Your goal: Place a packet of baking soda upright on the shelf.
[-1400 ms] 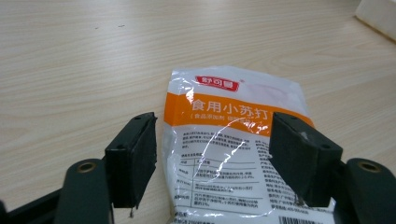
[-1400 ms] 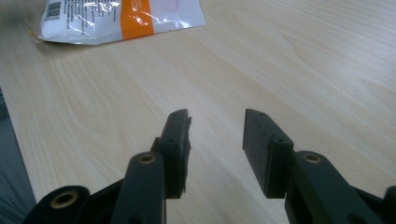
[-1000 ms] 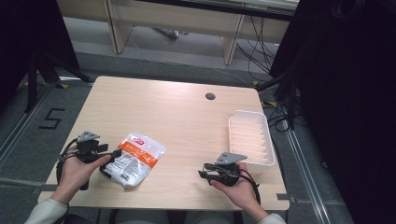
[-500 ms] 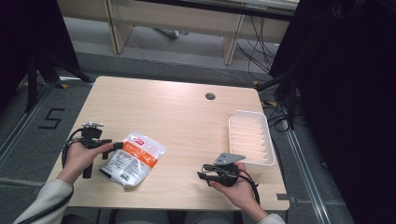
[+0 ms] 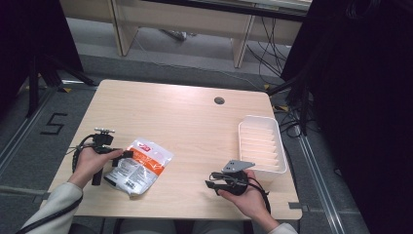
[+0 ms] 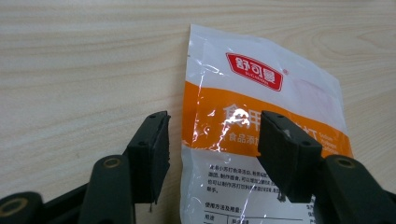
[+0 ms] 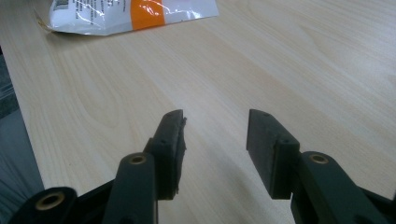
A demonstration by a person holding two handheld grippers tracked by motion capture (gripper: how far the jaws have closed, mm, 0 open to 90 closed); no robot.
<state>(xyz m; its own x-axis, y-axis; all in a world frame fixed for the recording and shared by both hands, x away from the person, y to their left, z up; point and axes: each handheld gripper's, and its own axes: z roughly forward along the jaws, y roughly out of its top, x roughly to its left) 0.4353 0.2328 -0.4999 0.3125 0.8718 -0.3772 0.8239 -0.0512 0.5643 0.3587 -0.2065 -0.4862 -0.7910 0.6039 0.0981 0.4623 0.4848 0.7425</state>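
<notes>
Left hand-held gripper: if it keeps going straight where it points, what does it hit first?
Most likely the orange-and-white plastic food pouch. The left hand-held gripper has its open jaws, which have just been closing, straddling the pouch's edge on the light wooden table; depth unclear.

Two black grippers: left gripper (image 5: 127, 155) and right gripper (image 5: 208, 185), each with flat matte pads (image 6: 152, 154) on jointed arms, brass-coloured rivets (image 7: 49, 201) at the pivots, small screw holes in the pad backs. Grey three-cornered plate (image 5: 237, 165) on the right one, black cables (image 5: 76, 155) trailing. Light grey sleeves (image 5: 58, 204).
</notes>
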